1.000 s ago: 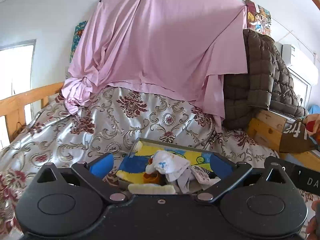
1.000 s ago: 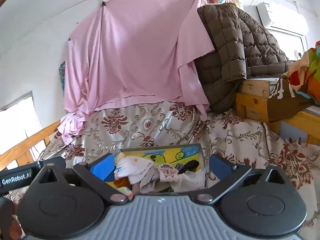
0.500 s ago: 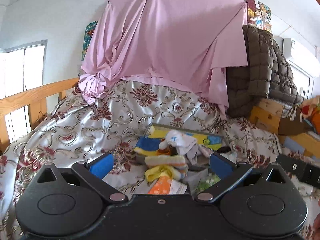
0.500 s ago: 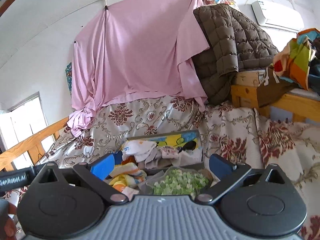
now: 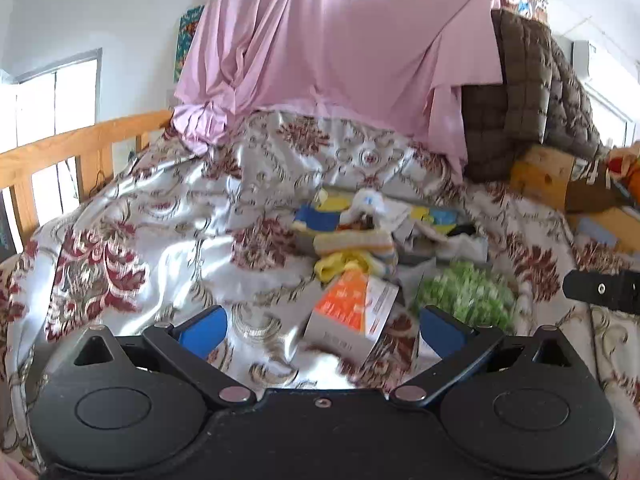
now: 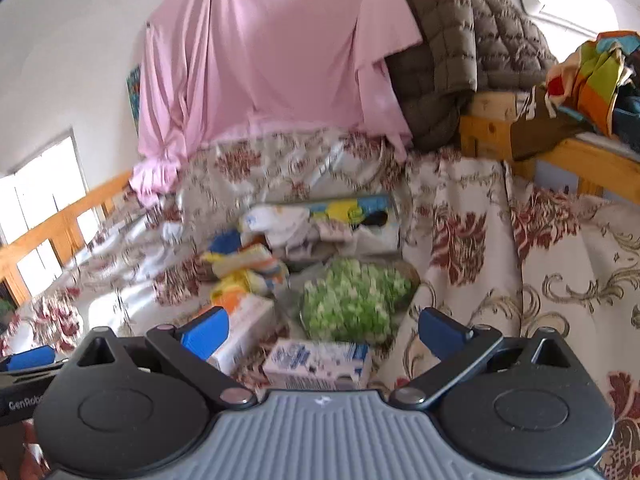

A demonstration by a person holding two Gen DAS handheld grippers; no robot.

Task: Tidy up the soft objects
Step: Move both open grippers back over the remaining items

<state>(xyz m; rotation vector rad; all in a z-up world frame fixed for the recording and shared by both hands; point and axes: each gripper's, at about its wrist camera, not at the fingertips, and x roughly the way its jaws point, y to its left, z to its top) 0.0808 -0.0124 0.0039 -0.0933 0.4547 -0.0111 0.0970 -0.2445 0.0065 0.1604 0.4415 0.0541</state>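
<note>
socks [image 5: 352, 246] heaped by 1 box [image 6: 384, 216], 2 tools [image 5: 320, 326] [image 6: 322, 326] open w/ nothing.

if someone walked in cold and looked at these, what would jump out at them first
Probably the big pink sheet hung on the wall behind the bed, with a brown quilted jacket draped beside it. Next, the jumble on the floral bedspread: an open box of soft clothes, a green speckled bag in front of it, and an orange and white carton. Both grippers, left and right, are open and empty.
</note>
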